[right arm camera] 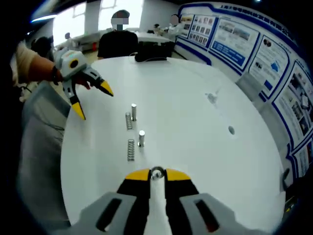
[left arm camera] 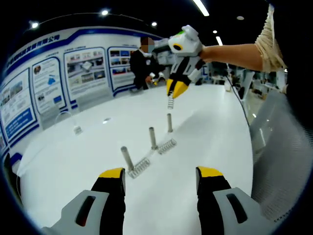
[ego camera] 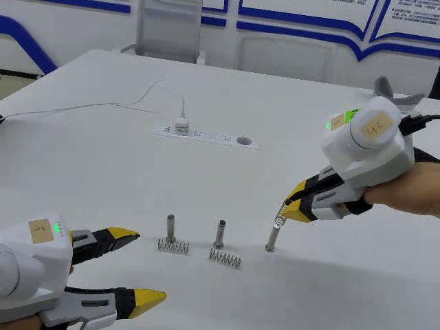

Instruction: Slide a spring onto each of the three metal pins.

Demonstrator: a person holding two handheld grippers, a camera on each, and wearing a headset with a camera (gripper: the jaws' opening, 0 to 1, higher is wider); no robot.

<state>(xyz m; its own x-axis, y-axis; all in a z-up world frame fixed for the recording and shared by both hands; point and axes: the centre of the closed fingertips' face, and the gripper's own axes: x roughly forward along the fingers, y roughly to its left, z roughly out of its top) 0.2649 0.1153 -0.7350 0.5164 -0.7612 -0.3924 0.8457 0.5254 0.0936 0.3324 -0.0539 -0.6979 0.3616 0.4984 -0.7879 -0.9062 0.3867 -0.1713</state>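
Three upright metal pins stand in a row on the white table [ego camera: 103, 165]: left pin [ego camera: 170, 227], middle pin [ego camera: 221, 232], right pin [ego camera: 273, 238]. One loose spring [ego camera: 172, 246] lies at the left pin's foot and another spring [ego camera: 225, 258] lies by the middle pin. My right gripper [ego camera: 295, 206] is shut on a third spring [ego camera: 280, 220], which hangs just above the right pin's top. In the right gripper view this spring [right arm camera: 157, 173] shows end-on between the jaws. My left gripper [ego camera: 141, 267] is open with nothing in it, left of the pins; the pins [left arm camera: 152, 138] stand ahead of its jaws.
A white power strip [ego camera: 206, 135] with a plug [ego camera: 181, 125] and a thin cable lies farther back on the table. A grey chair [ego camera: 168, 27] stands behind the table's far edge. People stand in the background [right arm camera: 117, 41].
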